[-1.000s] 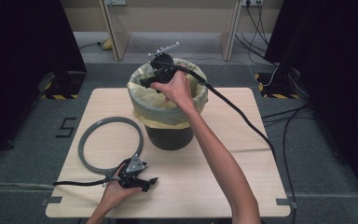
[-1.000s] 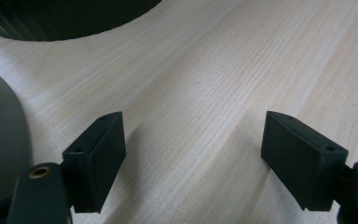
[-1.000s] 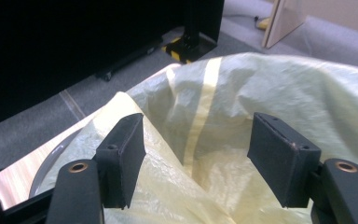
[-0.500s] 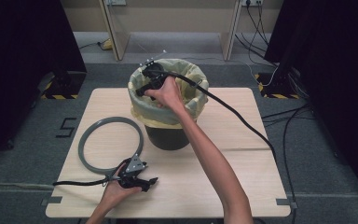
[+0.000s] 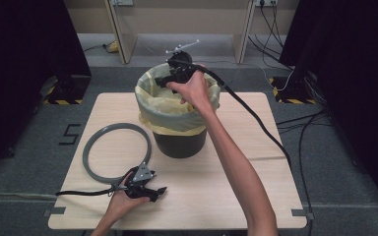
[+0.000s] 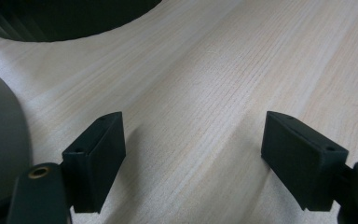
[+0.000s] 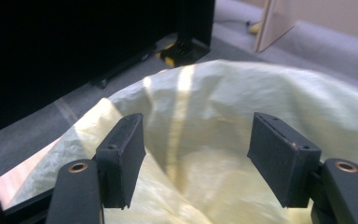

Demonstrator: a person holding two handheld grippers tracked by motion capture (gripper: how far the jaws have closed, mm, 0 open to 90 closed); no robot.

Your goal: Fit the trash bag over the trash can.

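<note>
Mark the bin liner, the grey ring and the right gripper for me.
yellow bin liner [image 5: 170, 110]: high view, folded-over front skirt.
grey ring [image 5: 89, 147]: high view, left arc of the band.
right gripper [image 7: 193, 158]: right gripper view, gap midway between its open jaws.

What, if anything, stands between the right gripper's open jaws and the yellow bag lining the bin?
Nothing visible does. The right gripper hangs over the bin's far rim with its jaws open and empty, and the yellow bag lies directly ahead with only air between. The grey ring rests apart on the table, beside the left gripper.
</note>
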